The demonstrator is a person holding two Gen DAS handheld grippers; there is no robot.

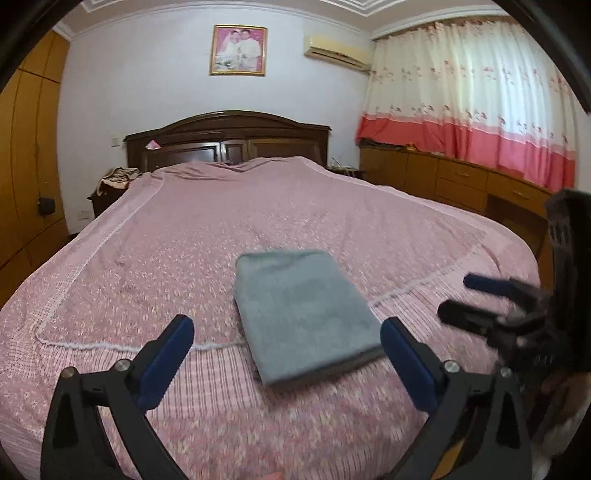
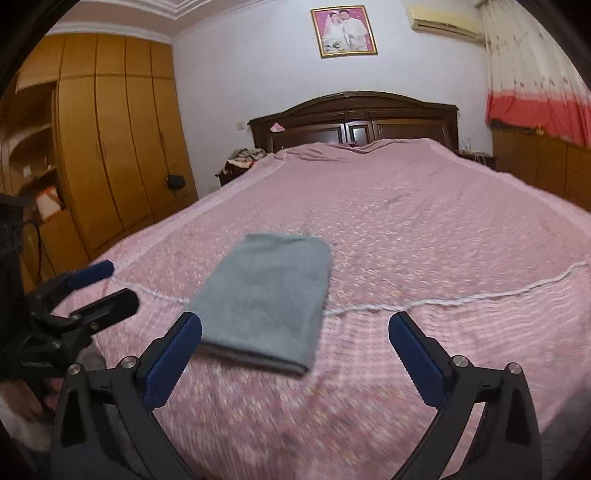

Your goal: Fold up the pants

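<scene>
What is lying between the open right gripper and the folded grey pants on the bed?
Nothing but bare pink bedspread. In the right wrist view, the right gripper hangs open just short of the folded grey pants, with no other object between.

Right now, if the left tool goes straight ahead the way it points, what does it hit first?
Most likely the folded gray pants, lying on the pink bedspread between the left tool's open fingers. Depth is unclear; it might pass just above them.

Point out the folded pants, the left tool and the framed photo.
folded gray pants (image 1: 303, 314): left wrist view, middle of top layer.
left tool (image 1: 288, 350): left wrist view, midway between its open fingertips.
framed photo (image 2: 344, 31): right wrist view, picture centre.
</scene>
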